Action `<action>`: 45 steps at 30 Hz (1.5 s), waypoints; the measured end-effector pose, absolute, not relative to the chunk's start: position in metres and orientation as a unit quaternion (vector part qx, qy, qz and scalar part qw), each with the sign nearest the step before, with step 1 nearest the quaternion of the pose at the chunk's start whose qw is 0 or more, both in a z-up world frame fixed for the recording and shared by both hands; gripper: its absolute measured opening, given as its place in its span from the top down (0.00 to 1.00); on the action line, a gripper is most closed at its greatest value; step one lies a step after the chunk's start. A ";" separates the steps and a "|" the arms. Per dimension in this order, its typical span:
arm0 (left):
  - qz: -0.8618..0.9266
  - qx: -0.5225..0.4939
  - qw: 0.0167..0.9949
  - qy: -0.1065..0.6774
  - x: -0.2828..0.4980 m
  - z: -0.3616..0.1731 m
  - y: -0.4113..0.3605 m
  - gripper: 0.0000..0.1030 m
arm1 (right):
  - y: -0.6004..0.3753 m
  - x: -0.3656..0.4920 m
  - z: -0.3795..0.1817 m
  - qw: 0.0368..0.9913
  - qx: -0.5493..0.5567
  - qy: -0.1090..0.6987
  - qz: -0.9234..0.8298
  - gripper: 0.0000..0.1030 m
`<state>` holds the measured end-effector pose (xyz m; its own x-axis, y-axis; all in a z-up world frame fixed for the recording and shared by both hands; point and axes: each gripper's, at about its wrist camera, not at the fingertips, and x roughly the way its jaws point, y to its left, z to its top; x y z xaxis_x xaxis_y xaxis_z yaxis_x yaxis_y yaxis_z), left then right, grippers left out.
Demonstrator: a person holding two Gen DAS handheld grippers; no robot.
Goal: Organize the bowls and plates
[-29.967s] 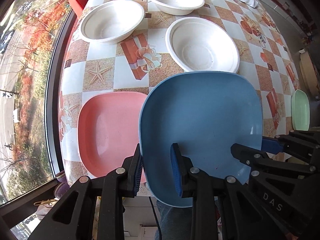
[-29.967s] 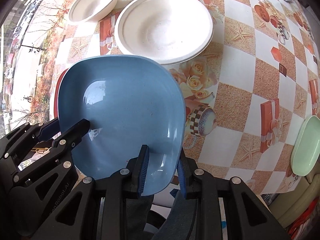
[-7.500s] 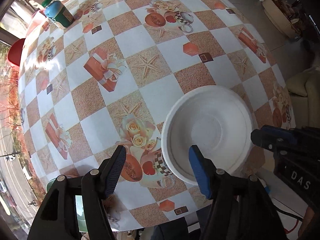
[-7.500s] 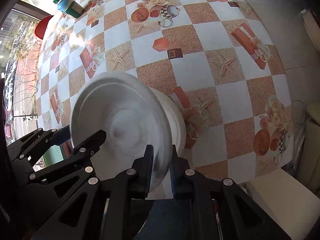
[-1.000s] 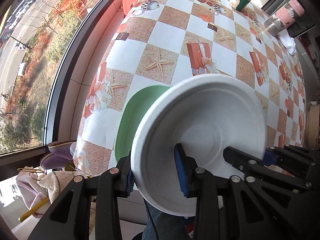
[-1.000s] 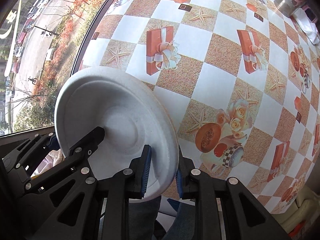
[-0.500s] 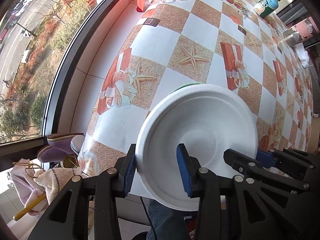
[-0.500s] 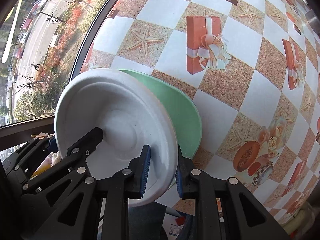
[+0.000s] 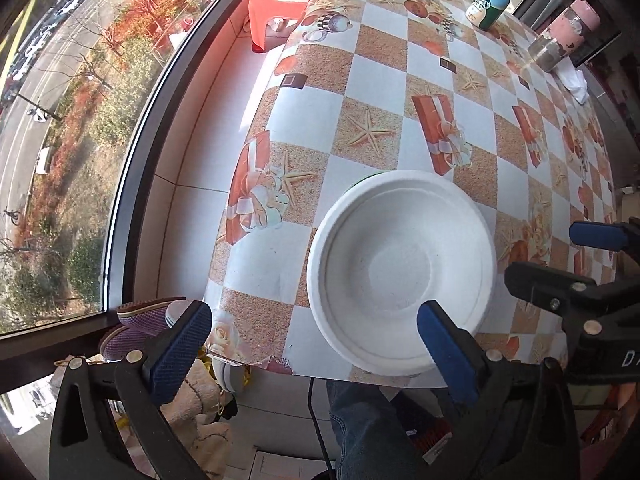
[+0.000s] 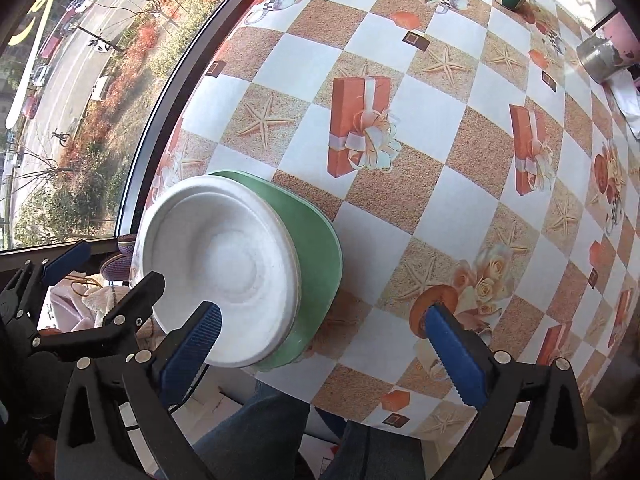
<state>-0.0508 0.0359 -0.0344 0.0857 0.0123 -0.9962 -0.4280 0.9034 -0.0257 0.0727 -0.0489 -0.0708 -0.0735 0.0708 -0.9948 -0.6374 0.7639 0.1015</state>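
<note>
A white paper bowl [image 9: 400, 268] [image 10: 220, 268] rests on a green plate [image 10: 316, 248] at the table's near left corner. In the left wrist view only a sliver of the green plate [image 9: 360, 179] shows past the bowl's far rim. My left gripper [image 9: 312, 320] hangs above the bowl's near left side, its jaws opening wide. Its pads do not touch the bowl. My right gripper [image 10: 322, 316] is opening too, with its left finger over the bowl's near right rim and nothing pressed between the pads.
A green bottle [image 9: 490, 4], a pink-topped jar [image 9: 560, 36] and a white cloth [image 9: 572, 80] stand at the table's far side. A red stool [image 9: 280, 0] and a window lie to the left. Slippers [image 9: 148, 320] and a person's leg [image 9: 360, 420] are below the table edge.
Both grippers were shut on the white bowl's rim and have let go, jaws now wide. The bowl has come to rest level on the green plate.
</note>
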 end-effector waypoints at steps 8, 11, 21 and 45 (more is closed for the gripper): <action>0.124 -0.080 0.753 0.641 -0.054 0.001 0.008 0.00 | -0.032 0.059 -0.045 0.659 -0.225 0.664 0.271 0.01; 0.126 -0.072 0.759 0.635 -0.056 0.010 0.005 0.00 | -0.033 0.055 -0.036 0.669 -0.228 0.652 0.274 0.01; 0.124 -0.066 0.758 0.637 -0.054 0.013 0.000 0.00 | -0.034 0.051 -0.031 0.669 -0.239 0.654 0.261 0.01; 0.130 -0.066 0.758 0.635 -0.055 0.014 0.006 0.00 | -0.029 0.046 -0.031 0.667 -0.251 0.652 0.259 0.01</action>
<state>-0.0551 0.0060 0.0140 0.1587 0.1126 -0.9809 -0.2814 0.9574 0.0644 0.0463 -0.0288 -0.0312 0.0165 0.0184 -0.9997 -0.6734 0.7393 0.0025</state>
